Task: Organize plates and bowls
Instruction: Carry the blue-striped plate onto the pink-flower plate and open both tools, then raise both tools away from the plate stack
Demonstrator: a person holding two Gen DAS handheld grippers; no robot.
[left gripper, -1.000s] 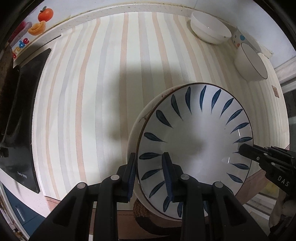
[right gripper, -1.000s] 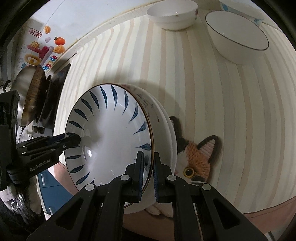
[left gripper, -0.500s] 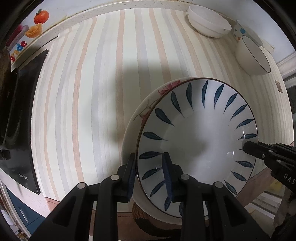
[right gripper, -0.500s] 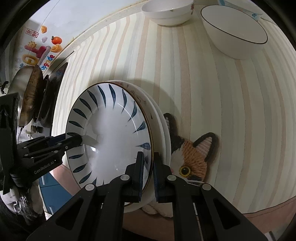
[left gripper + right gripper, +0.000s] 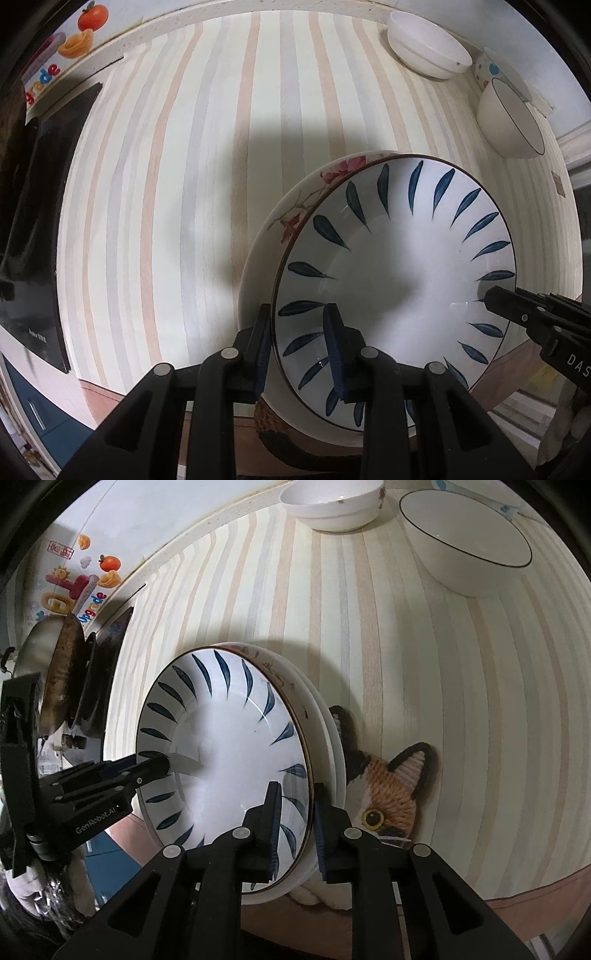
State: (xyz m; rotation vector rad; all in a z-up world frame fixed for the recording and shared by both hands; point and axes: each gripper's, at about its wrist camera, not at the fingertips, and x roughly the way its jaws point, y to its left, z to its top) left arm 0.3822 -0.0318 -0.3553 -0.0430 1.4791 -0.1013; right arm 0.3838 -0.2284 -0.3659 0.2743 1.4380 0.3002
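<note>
A white plate with blue leaf marks [image 5: 399,280] lies on a floral-rimmed plate [image 5: 295,206], and both rest on a cat-shaped mat [image 5: 391,786]. My left gripper [image 5: 299,343] is shut on the blue-leaf plate's near rim, one finger outside and one inside. At the opposite rim, my right gripper [image 5: 295,827] has its jaws opening. The rim [image 5: 309,775] stands between its fingers, with a gap at the inner pad. Each gripper shows in the other's view: the right gripper [image 5: 495,299] and the left gripper [image 5: 162,766].
Two bowls stand at the far side of the striped counter: a plain white bowl [image 5: 428,55] and a dark-rimmed bowl [image 5: 511,122]. A black cooktop [image 5: 33,221] lies to the left, with a wok and pans [image 5: 66,672] on it. The counter's front edge is just under the plates.
The right gripper's fingers have parted from the blue-leaf plate's rim. More of the floral plate's rim now shows beside the blue-leaf plate. The left gripper keeps its hold.
</note>
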